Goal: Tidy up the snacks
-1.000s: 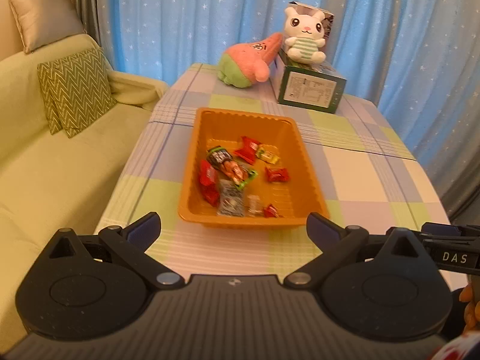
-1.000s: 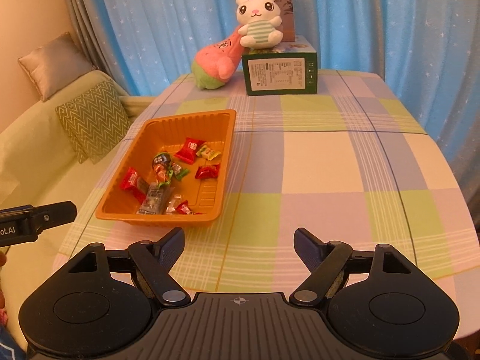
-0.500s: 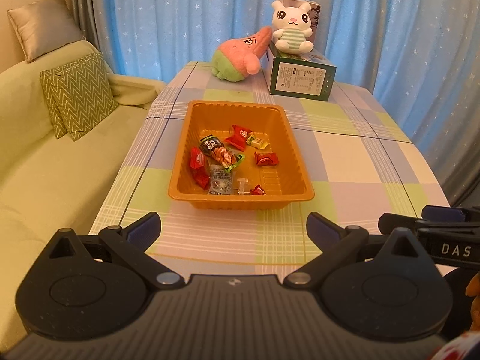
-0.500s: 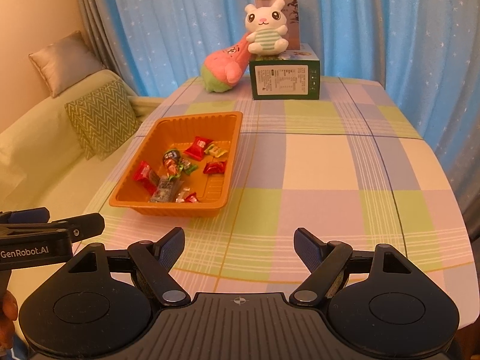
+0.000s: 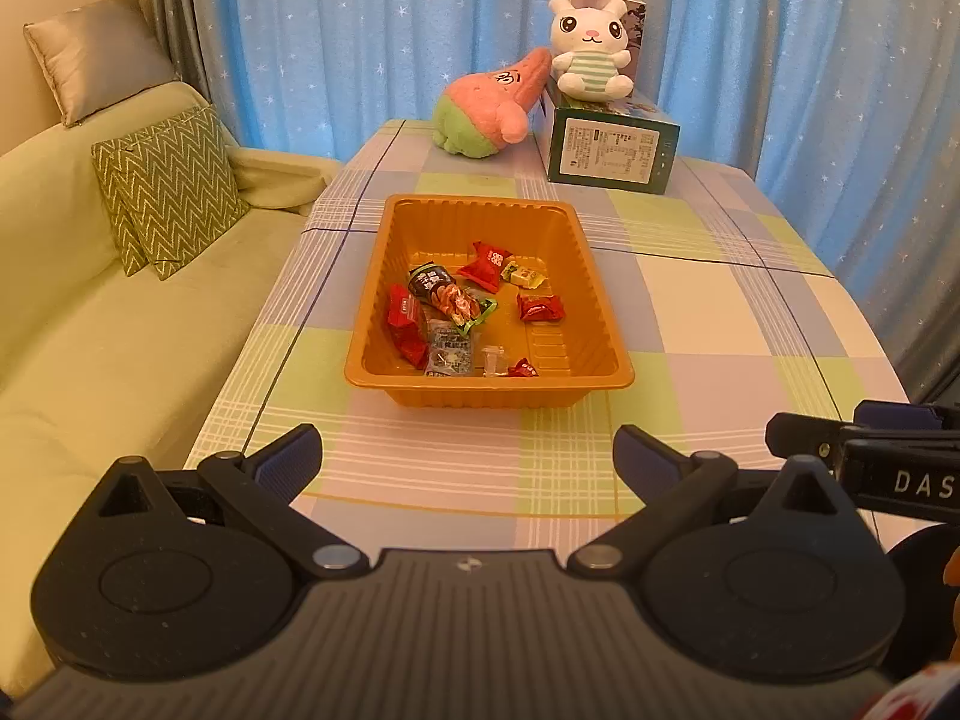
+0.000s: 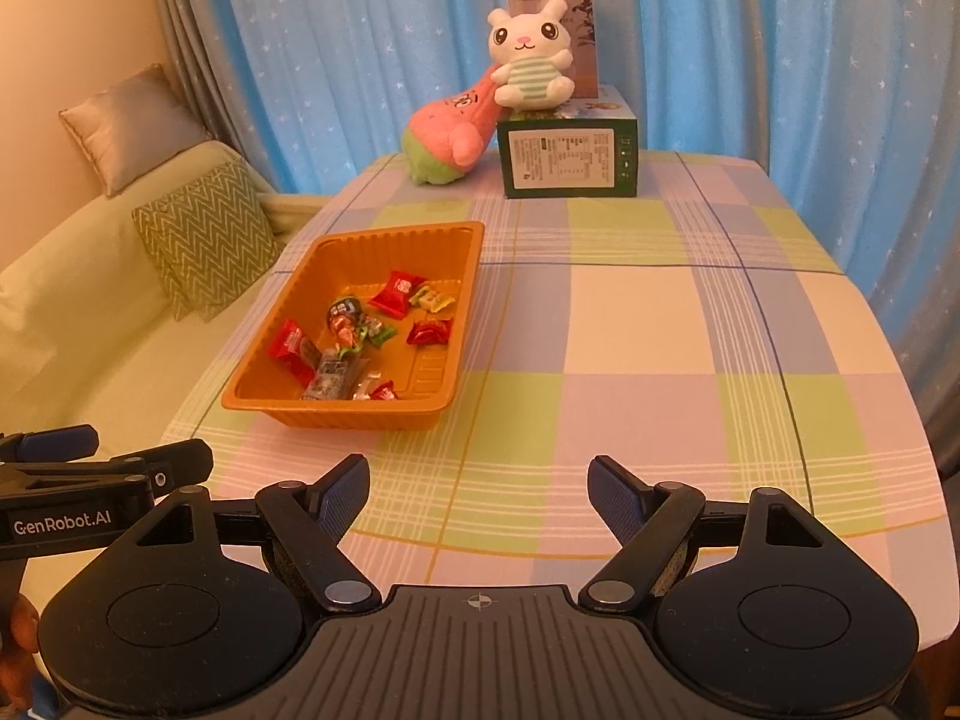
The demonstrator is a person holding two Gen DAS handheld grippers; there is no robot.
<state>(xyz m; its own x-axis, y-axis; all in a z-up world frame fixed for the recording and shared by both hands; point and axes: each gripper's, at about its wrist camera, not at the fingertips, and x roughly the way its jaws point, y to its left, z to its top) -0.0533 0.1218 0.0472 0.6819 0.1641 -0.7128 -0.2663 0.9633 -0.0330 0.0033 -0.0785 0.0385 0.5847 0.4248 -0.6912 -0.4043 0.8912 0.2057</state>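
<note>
We hold left hand-held gripper (image 5: 467,455) and right hand-held gripper (image 6: 478,483) with fingers apart, empty, above desk (image 6: 630,324) edge | snacks (image 5: 462,306) lie gathered inside orange tray (image 5: 489,381) | sorting looks finished

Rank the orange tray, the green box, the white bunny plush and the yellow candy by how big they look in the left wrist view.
1. Orange tray, clearly largest, though also nearest.
2. Green box.
3. White bunny plush, close to the box in apparent size, so this order is unsure.
4. Yellow candy, by far smallest.
</note>
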